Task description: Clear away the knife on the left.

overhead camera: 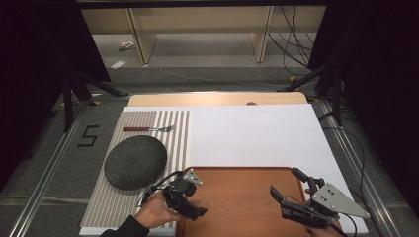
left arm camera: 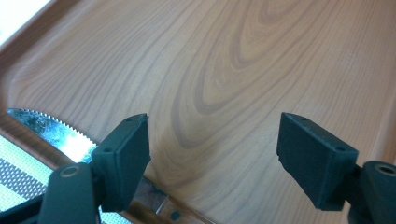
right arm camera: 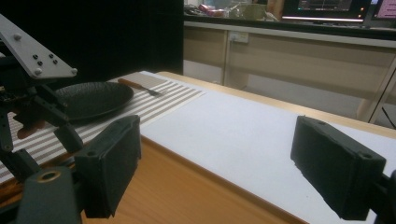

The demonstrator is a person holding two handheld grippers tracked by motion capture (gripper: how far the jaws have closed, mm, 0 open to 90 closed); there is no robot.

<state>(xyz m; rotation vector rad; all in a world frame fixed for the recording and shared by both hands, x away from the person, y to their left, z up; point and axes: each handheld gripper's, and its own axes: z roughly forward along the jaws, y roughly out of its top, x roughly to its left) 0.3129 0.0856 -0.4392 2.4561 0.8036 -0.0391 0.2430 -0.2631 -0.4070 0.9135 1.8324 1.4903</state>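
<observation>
A wooden tray [overhead camera: 237, 197] lies at the table's near edge, between my two grippers. My left gripper [overhead camera: 190, 205] is held by a hand over the tray's left rim, tilted down at the bare wood [left arm camera: 224, 70]. Its jaws [left arm camera: 212, 135] are open with nothing between them. A serrated metal blade [left arm camera: 44, 128] lies along the tray rim just under its left jaw. My right gripper [overhead camera: 285, 181] hovers over the tray's right side, also open [right arm camera: 217, 149] and empty, looking across the table toward the left gripper [right arm camera: 42, 107].
A striped placemat [overhead camera: 173, 133] on the left carries a dark round plate [overhead camera: 135, 162] and, behind it, a wooden-handled fork [overhead camera: 148, 129]. A white sheet [overhead camera: 247, 133] covers the middle and right of the table. Shelving and cables stand beyond the far edge.
</observation>
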